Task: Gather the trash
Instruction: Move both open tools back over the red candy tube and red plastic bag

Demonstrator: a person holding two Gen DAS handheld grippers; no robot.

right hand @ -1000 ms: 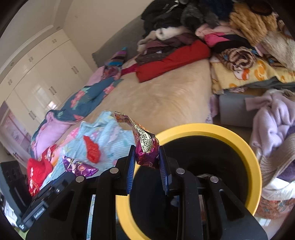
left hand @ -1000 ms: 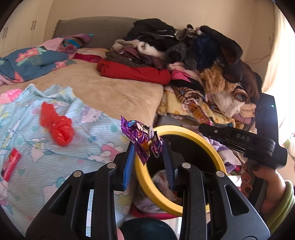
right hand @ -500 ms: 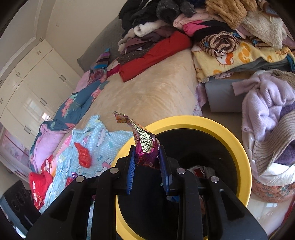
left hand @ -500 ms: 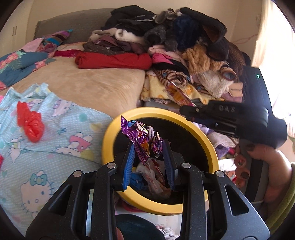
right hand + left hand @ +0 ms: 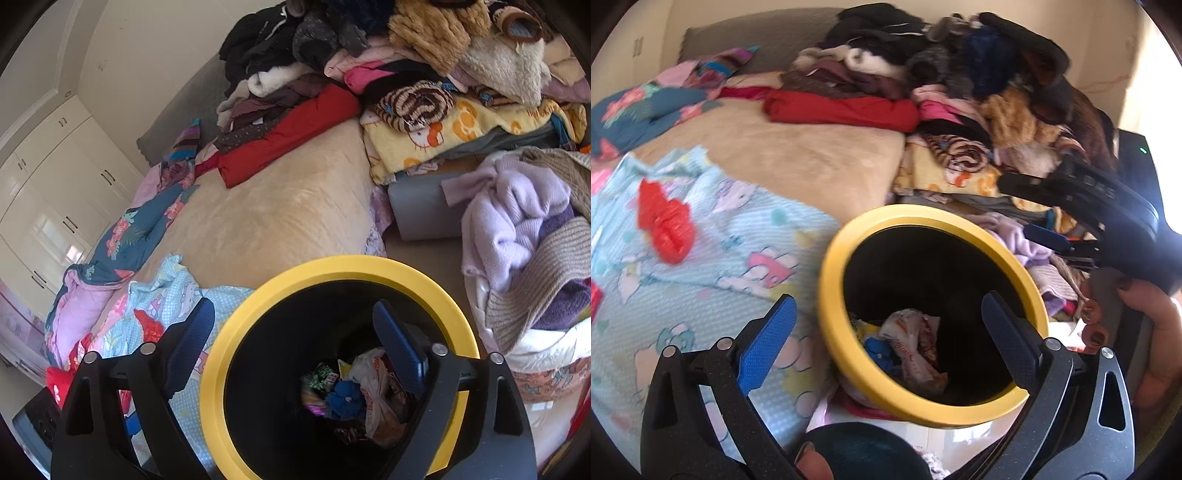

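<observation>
A black bin with a yellow rim stands beside the bed, holding several wrappers and a crumpled white bag. My left gripper is open and empty, jaws spread over the bin's mouth. My right gripper is open and empty above the bin; it also shows in the left wrist view at the right. A red crumpled wrapper lies on the light blue patterned sheet.
A tan blanket covers the bed. A big pile of clothes sits at the back. A basket of knitwear stands right of the bin. White wardrobes line the left wall.
Both grippers have opened and the purple wrappers they held are gone from the jaws. Both now sit over the bin's mouth.
</observation>
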